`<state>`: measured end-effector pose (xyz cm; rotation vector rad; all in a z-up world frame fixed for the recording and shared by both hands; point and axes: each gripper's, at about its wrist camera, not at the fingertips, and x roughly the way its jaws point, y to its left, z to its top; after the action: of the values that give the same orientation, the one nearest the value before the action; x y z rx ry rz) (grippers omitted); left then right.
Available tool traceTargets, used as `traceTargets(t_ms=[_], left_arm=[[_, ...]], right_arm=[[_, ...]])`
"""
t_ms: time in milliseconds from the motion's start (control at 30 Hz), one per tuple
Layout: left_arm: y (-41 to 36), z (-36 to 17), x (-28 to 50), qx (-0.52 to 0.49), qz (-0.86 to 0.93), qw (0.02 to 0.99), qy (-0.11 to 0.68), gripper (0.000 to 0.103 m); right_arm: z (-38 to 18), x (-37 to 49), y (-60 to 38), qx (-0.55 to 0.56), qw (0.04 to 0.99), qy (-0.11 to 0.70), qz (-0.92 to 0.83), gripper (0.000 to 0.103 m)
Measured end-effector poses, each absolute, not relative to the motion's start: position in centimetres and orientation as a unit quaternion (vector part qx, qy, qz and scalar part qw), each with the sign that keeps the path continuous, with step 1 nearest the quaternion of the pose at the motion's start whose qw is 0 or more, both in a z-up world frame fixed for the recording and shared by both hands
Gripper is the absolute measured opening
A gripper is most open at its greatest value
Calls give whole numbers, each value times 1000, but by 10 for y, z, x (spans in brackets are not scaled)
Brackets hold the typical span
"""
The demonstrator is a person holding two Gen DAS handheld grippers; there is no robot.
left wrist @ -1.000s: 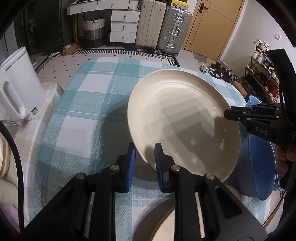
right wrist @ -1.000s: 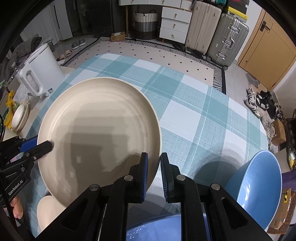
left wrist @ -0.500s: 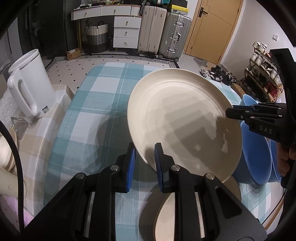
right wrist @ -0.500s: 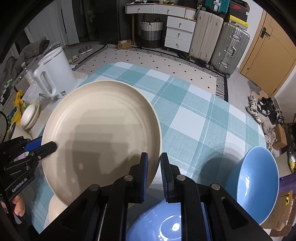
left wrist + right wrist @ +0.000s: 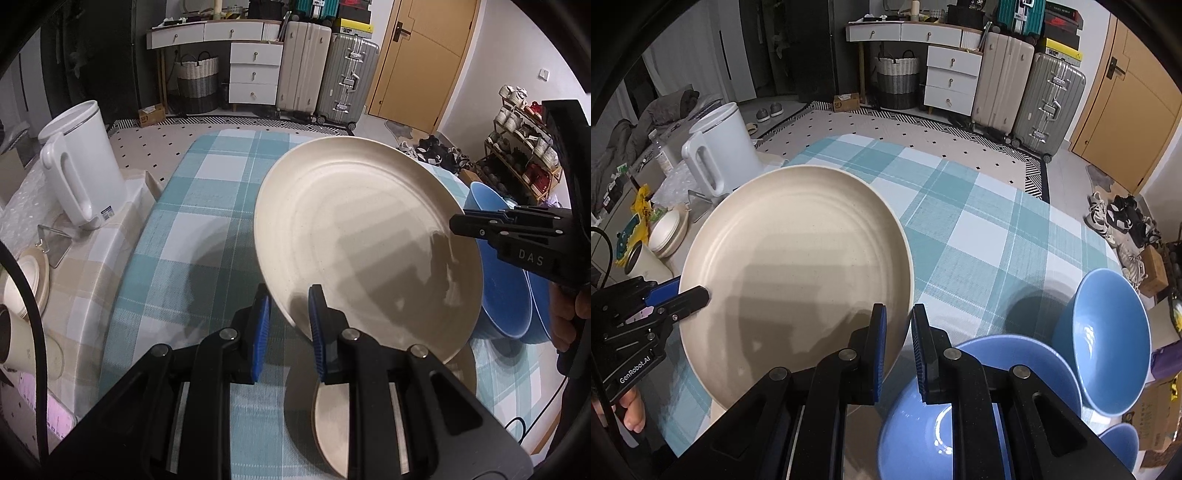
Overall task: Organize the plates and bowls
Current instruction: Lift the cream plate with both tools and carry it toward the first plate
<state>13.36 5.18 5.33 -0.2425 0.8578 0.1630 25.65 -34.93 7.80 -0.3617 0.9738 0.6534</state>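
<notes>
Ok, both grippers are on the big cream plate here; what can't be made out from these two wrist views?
- Left wrist view: smaller cream plate on the cloth, mostly hidden by the left gripper and the large round cream plate.
- Right wrist view: nearest glossy blue bowl, partly covered by the right gripper.
- Either view: the held plate's underside.
- Right wrist view: yellow packet, print too small.

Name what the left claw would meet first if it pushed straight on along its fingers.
Probably the cream plate it already pinches at the rim; past that, the checked tablecloth, though depth is unclear.
</notes>
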Motion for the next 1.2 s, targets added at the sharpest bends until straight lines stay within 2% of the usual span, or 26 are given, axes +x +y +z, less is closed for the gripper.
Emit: traceTargets(t_ms=[1200], left_arm=[[22,39,48,-98,48,906,410,18]], right_arm=[[74,153,-394,-153,832,438,305,14]])
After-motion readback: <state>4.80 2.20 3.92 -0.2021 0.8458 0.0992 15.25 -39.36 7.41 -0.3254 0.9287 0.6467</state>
